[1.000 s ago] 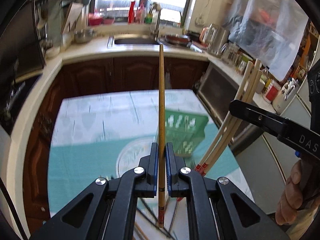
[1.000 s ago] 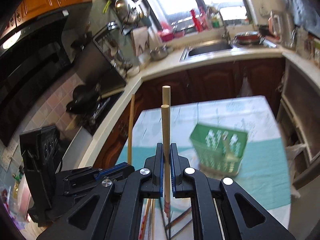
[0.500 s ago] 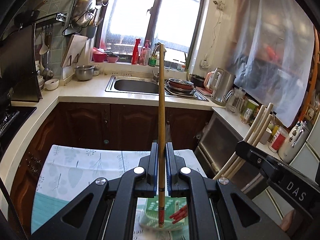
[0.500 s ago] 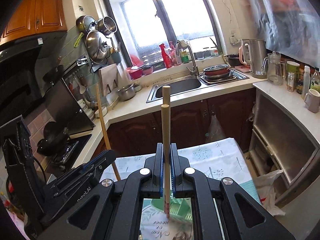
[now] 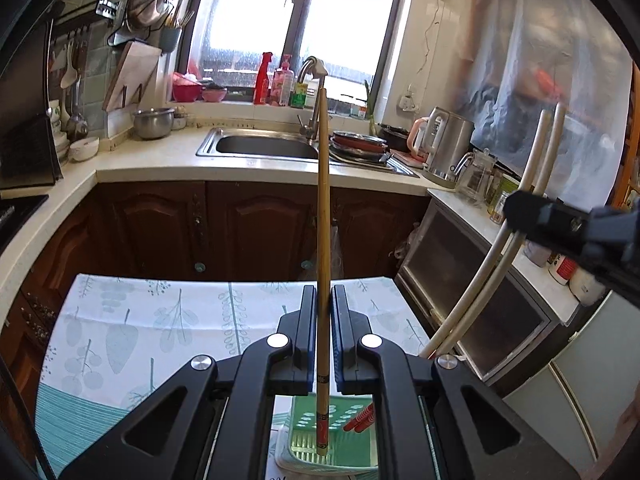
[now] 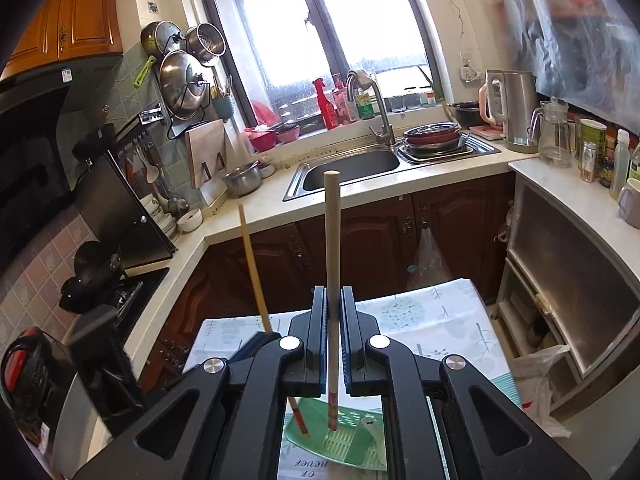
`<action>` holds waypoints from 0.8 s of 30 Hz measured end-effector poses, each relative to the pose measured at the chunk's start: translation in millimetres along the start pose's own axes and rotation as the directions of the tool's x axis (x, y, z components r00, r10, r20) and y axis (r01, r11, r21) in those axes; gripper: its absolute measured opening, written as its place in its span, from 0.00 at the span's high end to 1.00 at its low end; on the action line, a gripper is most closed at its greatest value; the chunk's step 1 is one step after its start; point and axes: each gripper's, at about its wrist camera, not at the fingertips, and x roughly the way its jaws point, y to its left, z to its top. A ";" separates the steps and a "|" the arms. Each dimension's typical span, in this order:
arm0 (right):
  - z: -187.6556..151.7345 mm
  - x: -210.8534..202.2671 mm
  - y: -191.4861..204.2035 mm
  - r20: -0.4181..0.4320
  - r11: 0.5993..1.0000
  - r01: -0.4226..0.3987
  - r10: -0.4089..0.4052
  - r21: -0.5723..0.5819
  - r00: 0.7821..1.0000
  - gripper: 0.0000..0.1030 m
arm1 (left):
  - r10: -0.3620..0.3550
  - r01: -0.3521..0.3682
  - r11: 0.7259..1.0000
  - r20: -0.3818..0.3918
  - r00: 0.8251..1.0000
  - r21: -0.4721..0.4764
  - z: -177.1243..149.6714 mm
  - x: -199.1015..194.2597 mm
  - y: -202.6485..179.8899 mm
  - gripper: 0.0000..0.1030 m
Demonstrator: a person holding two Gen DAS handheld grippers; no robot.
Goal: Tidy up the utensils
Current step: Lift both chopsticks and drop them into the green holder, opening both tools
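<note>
My left gripper (image 5: 323, 294) is shut on a brown bamboo chopstick (image 5: 322, 200) that stands upright. The chopstick's banded lower end hangs just above a green slotted basket (image 5: 304, 420) on the table. My right gripper (image 6: 332, 294) is shut on a pair of pale chopsticks (image 6: 332, 240), also upright. Their lower ends hang over the same green basket (image 6: 352, 444). In the left wrist view the right gripper (image 5: 524, 210) is at the right with its pale chopsticks (image 5: 480, 280), whose red tips reach over the basket. The left gripper (image 6: 256, 344) shows at the right view's lower left.
The basket stands on a table with a leaf-print cloth (image 5: 160, 320). Beyond it run dark wood cabinets (image 5: 260, 232) and a counter with a sink (image 5: 264, 146). A stove (image 6: 108, 280) is at the left, a glass-front cabinet (image 6: 572, 280) and a plastic bag (image 6: 536, 384) at the right.
Both grippers have carried their chopsticks forward across the table. The basket, earlier ahead of the fingers, now lies beneath the chopsticks' lower ends. Both views have tilted up toward the sink.
</note>
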 end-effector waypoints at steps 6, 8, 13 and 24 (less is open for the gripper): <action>-29.1 7.4 5.7 -0.055 0.999 -0.006 0.004 -0.032 0.998 0.95 | -0.003 0.002 1.000 -0.037 0.999 -0.027 -27.5 7.0 13.2 0.91; -43.7 19.8 7.2 -0.093 0.999 -0.008 0.005 -0.034 0.996 0.95 | -0.012 0.010 0.999 -0.044 0.999 -0.038 -34.1 4.8 17.5 0.79; -81.1 58.0 6.4 -0.241 0.999 -0.034 0.029 -0.019 0.970 0.93 | -0.022 0.021 0.999 -0.038 0.999 -0.033 -40.9 -11.7 23.8 0.55; -143.7 77.1 3.3 -0.334 0.998 -0.048 0.036 -0.029 0.942 0.76 | -0.006 0.006 1.000 -0.115 0.993 0.004 -52.1 -60.8 32.5 0.38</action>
